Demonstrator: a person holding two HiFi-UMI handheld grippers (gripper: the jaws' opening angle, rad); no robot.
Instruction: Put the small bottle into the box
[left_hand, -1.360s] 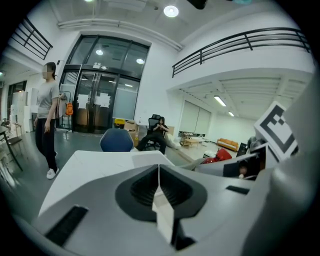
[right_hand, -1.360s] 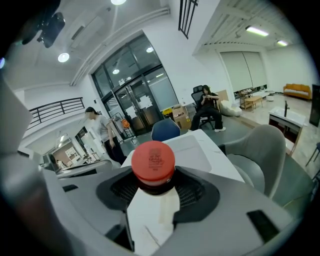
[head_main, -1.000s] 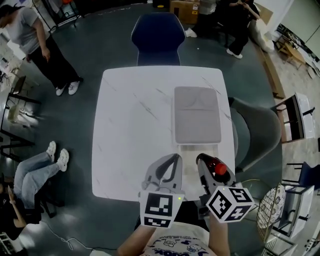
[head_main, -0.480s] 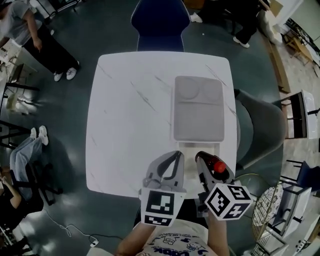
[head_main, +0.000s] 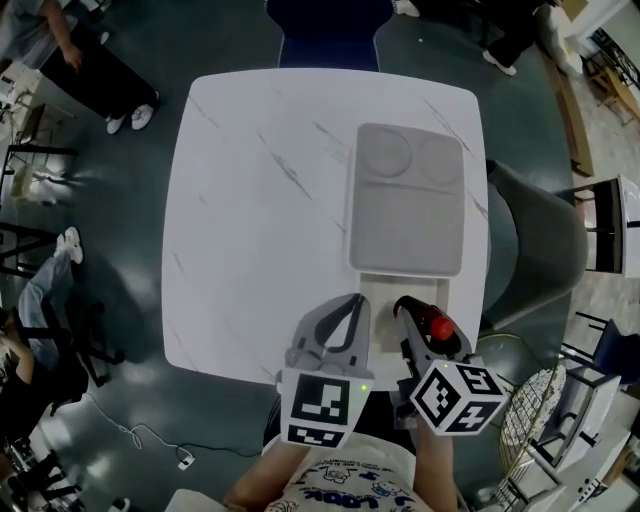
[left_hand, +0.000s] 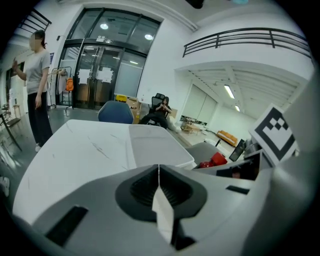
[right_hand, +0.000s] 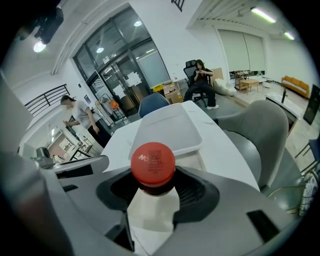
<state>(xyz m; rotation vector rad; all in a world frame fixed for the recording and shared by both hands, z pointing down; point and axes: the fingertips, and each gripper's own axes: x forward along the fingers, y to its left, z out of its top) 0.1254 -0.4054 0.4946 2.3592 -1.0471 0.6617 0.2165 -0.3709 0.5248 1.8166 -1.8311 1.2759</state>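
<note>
A small bottle with a red cap (head_main: 438, 327) sits between the jaws of my right gripper (head_main: 412, 306), which is shut on it; in the right gripper view the red cap (right_hand: 152, 161) stands just above the jaws. The grey box (head_main: 405, 200) lies on the right half of the white marble table (head_main: 250, 200), with a paler white section (head_main: 400, 287) at its near end, just ahead of the right gripper's tips. My left gripper (head_main: 354, 301) is shut with nothing in it, beside the right one at the table's near edge. The left gripper view shows the box (left_hand: 155, 145) ahead and to the right.
A blue chair (head_main: 325, 30) stands at the table's far side and a grey chair (head_main: 520, 250) at its right. One person (head_main: 60, 50) stands at the far left, another sits at the left (head_main: 40, 290). A wire basket (head_main: 545, 410) is on the floor at the right.
The table and box have slid lower and closer in the head view. Both grippers now reach the box's near end. The bottle stays held in the right gripper.
</note>
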